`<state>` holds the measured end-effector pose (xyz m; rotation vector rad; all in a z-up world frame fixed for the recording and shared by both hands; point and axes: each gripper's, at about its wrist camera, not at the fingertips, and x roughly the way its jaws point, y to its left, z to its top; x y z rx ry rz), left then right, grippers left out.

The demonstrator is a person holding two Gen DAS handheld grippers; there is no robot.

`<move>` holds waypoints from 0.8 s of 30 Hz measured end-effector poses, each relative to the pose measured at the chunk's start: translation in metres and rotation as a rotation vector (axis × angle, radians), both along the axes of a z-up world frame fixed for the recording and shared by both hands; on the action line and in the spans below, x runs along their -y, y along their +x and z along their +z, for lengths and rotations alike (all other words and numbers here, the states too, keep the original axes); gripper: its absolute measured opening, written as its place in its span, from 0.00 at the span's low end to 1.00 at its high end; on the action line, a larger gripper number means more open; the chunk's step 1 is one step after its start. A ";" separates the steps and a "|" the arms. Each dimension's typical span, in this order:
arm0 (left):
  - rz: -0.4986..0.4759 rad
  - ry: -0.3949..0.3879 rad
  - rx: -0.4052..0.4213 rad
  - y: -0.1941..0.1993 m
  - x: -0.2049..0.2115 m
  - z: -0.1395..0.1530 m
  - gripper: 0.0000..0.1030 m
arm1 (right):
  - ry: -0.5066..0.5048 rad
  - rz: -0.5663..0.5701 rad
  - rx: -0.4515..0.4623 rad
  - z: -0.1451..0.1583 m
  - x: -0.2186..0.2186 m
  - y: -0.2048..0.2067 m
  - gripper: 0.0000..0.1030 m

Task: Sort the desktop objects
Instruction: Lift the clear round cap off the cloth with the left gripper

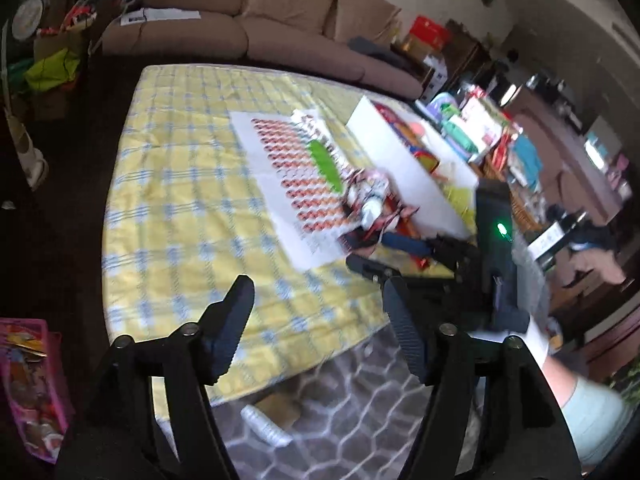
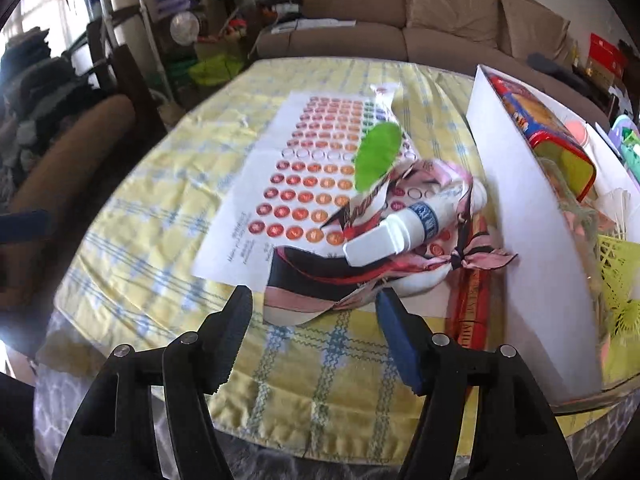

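Observation:
A white bottle point(image 2: 404, 226) with a blue label lies on a pink, black and white scarf point(image 2: 320, 288), on a sticker sheet point(image 2: 304, 184) of orange dots. A green flat object point(image 2: 378, 156) lies on the sheet behind it. A white box point(image 2: 532, 248) holds a red tin point(image 2: 548, 136) and yellow-green items. My right gripper point(image 2: 316, 308) is open and empty, just in front of the scarf. My left gripper point(image 1: 320, 300) is open and empty over the near edge of the yellow checked tablecloth point(image 1: 180, 200). The right gripper point(image 1: 404, 248) shows near the bottle point(image 1: 370, 208) in the left wrist view.
A red flat box point(image 2: 470, 288) lies under the scarf beside the white box. A brown sofa point(image 2: 420, 12) stands behind the table. A patterned grey rug point(image 1: 340, 408) with a white bottle point(image 1: 266, 426) on it lies below the table edge. Clutter fills shelves at right point(image 1: 500, 132).

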<state>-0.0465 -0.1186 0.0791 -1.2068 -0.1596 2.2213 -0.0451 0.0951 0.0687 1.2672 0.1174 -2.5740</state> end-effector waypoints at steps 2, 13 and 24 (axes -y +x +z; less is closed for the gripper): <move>0.020 -0.046 -0.018 0.014 0.008 -0.002 0.67 | 0.045 0.015 -0.030 0.000 0.004 0.001 0.34; 0.011 -0.240 0.002 0.055 -0.010 -0.057 0.66 | -0.193 0.033 -0.074 0.032 -0.008 0.008 0.07; 0.052 0.070 0.058 0.048 0.017 -0.038 0.32 | -0.419 0.089 -0.185 0.126 -0.029 0.032 0.07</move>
